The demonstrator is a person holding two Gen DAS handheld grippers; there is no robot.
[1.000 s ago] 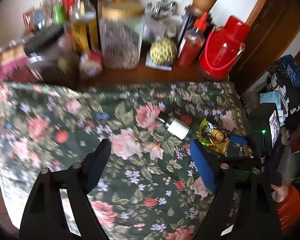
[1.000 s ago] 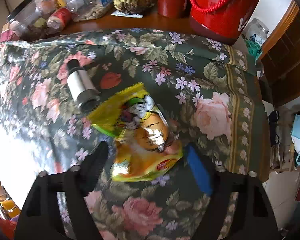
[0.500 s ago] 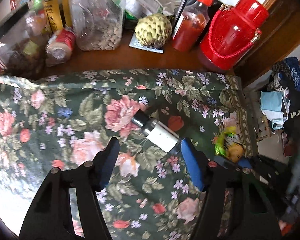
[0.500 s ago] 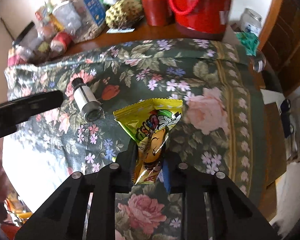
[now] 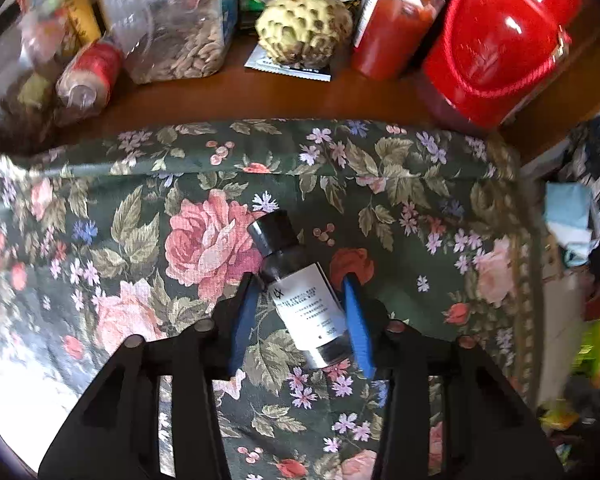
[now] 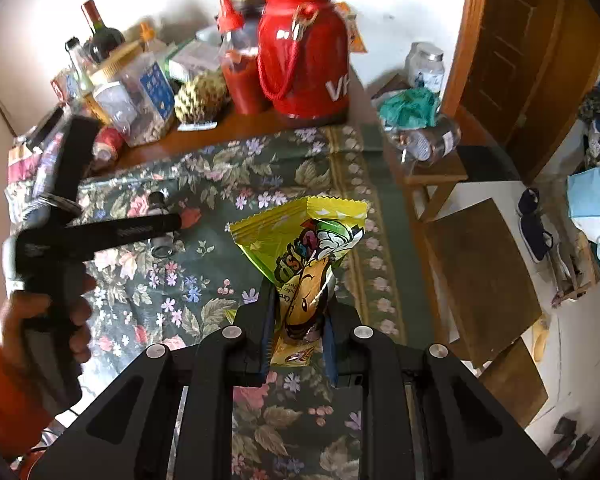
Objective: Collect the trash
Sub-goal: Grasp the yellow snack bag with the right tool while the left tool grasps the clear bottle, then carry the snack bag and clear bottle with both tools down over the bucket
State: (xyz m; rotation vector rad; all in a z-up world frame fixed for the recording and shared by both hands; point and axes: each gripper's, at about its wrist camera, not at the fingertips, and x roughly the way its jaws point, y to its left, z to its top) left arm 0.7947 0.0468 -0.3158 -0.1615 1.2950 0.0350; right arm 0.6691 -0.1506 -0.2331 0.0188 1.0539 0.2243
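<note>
The right claw [image 6: 298, 332] is pinching a light, crinkly wrapper [image 6: 302, 258] above the worktop [image 6: 204, 280]; the left claw [image 5: 300, 316] is straddling a rigid, slick bottle [image 5: 300, 288] (best gripped mid-label), not visibly clamped.

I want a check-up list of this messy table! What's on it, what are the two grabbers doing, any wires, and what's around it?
Surface: floral cloth over a wooden table.
Job's things: small bottle lying on the cloth; yellow snack bag lifted off it.
Clutter: red flask, sauce bottle, bumpy green fruit, nut jar, all at the table's back edge.
Grippers: left gripper straddles the bottle, pads close beside it, grip not clearly made; right gripper shut on the snack bag.
Cables: nothing seen.
Surroundings: wooden door, low stool, blue mask on the floor pile.
</note>
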